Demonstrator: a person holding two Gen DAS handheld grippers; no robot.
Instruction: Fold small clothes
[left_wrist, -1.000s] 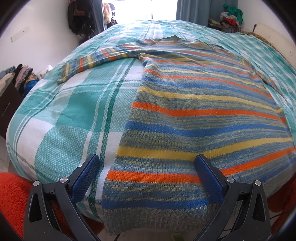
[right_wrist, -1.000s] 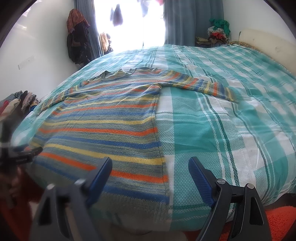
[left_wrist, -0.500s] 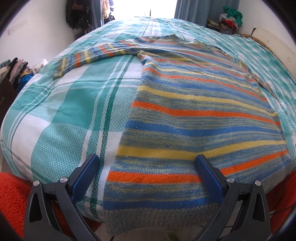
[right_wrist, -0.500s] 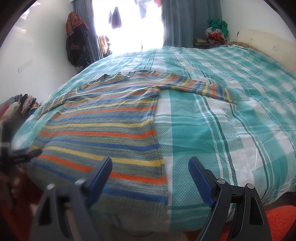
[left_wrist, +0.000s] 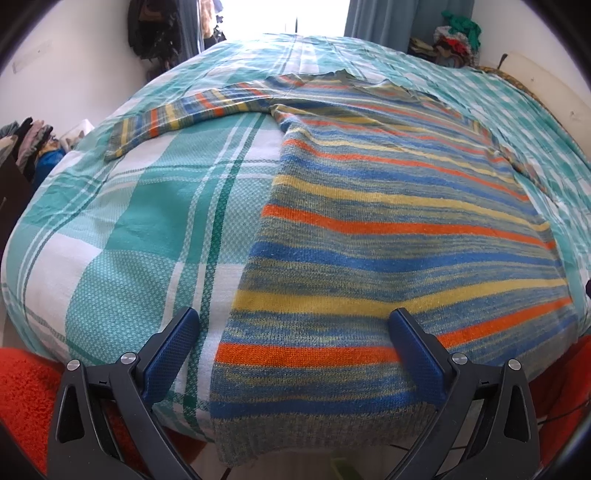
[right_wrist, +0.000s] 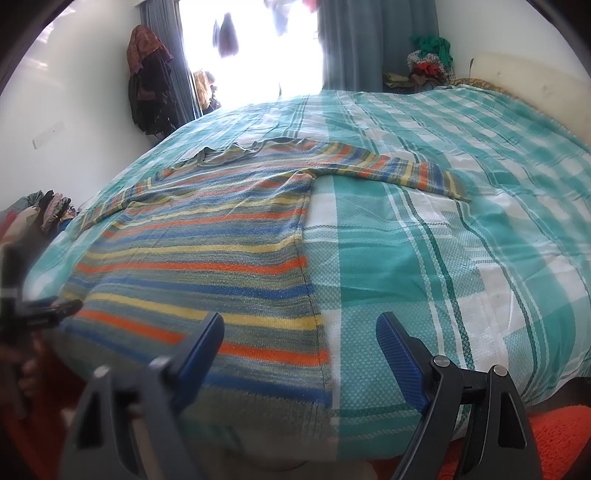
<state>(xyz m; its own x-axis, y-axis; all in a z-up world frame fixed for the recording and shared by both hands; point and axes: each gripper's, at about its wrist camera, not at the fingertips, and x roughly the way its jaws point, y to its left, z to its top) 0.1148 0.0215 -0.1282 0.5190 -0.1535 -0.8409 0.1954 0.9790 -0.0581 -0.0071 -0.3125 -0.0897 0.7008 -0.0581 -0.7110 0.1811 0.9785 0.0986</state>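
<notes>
Daylight floods in from a window (right_wrist: 251, 48) at the far end of the room, blown out to pure white in both wrist views and washing a pale haze over the curtain (right_wrist: 354, 44) beside it. The checked bedspread (left_wrist: 147, 221) and striped sweater (left_wrist: 388, 236) are evenly and brightly lit, with only soft shadows. Fisheye distortion bulges the bed into a dome and leaves dark vignetted corners. The left wrist view is crisp, the knit texture clear. The right wrist view is softer: its left finger (right_wrist: 199, 354) and the sweater's near hem are smeared, while the right finger (right_wrist: 399, 358) stays sharp.
</notes>
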